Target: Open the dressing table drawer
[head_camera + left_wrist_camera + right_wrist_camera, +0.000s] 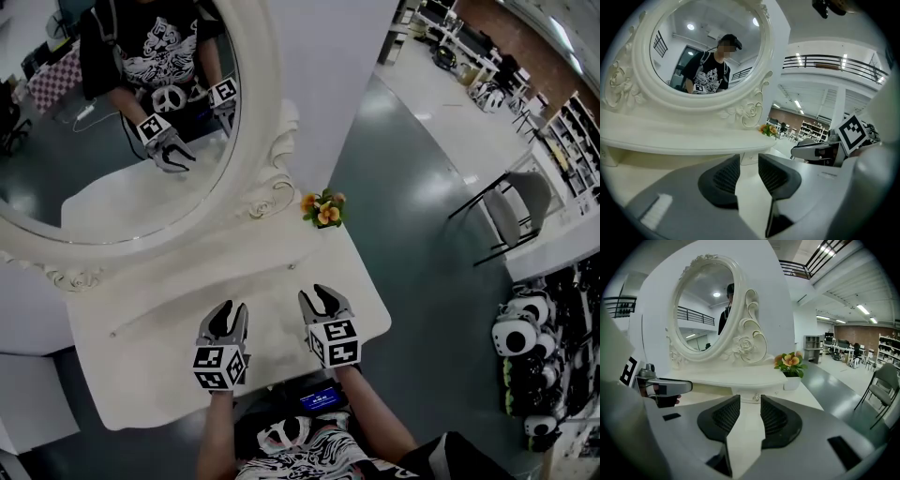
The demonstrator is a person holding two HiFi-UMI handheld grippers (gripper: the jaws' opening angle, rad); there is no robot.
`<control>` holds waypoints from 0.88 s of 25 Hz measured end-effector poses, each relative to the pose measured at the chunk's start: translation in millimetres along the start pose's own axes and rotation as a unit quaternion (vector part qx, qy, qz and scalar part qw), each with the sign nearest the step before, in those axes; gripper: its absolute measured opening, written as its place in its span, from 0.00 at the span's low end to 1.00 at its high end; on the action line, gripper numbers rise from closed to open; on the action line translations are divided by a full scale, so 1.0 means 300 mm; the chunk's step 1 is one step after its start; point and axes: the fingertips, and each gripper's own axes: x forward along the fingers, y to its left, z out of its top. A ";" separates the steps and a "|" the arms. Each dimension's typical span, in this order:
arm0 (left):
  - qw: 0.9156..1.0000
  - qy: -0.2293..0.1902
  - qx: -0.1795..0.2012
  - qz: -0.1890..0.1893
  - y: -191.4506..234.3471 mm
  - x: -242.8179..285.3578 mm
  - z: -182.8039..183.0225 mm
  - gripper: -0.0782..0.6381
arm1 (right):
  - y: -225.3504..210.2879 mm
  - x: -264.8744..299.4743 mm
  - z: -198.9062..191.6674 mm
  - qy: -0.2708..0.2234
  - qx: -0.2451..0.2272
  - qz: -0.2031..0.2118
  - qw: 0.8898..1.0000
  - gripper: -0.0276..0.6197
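White painted wood covers the whole dressing table, and the drawer [740,391] sits in the low riser under the mirror [112,187], at the far side of the tabletop [141,375].

At the left, the left gripper [234,307] hovers over the near part of the tabletop. Its fingers [723,178] are spread a little, with only bare tabletop showing in the gap. The riser front lies ahead of it, but the drawer's small knob [292,266] is off to its far right.

That knob is the relation that matters. The drawer front runs left to right along the riser, so I judge it must be drawn toward the near edge.

The right gripper [319,298] is the nearer one. In its own view the knob [756,398] lies straight beyond the gap in its spread, empty fingers [776,420], still apart from them. A short reach to the far side should bring the knob between them.

Farther right, a flower pot [324,212] stands near the table's far right corner, clear of that line.
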 end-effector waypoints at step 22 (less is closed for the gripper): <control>0.997 0.073 -0.018 0.016 0.054 0.259 -0.136 0.27 | -0.053 0.353 -0.058 0.036 -0.040 0.026 0.998 0.26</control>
